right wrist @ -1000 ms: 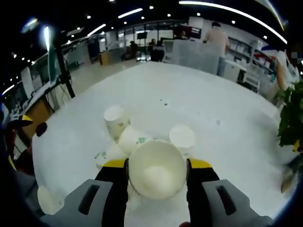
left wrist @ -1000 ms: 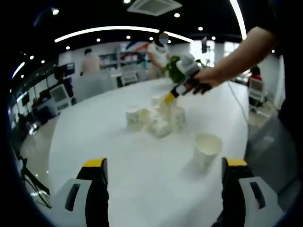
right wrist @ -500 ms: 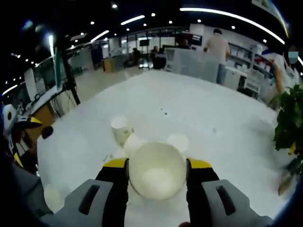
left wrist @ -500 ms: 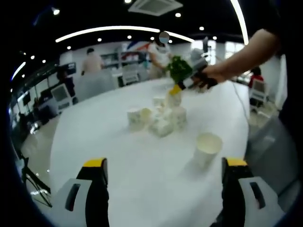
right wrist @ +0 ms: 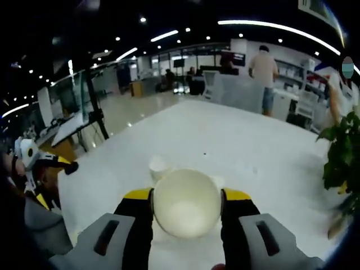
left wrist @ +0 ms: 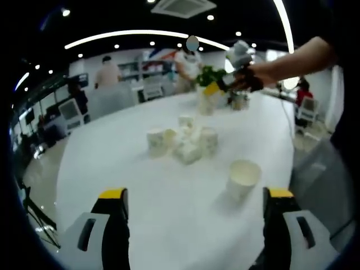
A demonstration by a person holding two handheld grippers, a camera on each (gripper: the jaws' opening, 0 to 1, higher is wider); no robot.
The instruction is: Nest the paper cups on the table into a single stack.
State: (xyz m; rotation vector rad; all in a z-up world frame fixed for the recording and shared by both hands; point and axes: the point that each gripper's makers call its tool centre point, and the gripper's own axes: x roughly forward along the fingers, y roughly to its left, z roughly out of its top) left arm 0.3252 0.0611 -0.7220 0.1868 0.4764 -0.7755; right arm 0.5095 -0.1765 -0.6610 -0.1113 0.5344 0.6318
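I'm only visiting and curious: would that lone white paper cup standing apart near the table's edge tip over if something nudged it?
Probably. The lone white paper cup stands upright, and looks empty and thin-walled, so it is likely very light. It seems narrower at its base than at its rim, so a push near the top might topple it. On the smooth white table it could also slide.

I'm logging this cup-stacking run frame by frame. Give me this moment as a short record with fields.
right gripper: shut on a paper cup, mouth facing the camera, held up above the table
left gripper: open, holding nothing, low over the table
lone cup: upright, apart from the rest, nearest the left gripper
cup cluster: several cups bunched at mid-table, some tipped over
stack: none formed yet
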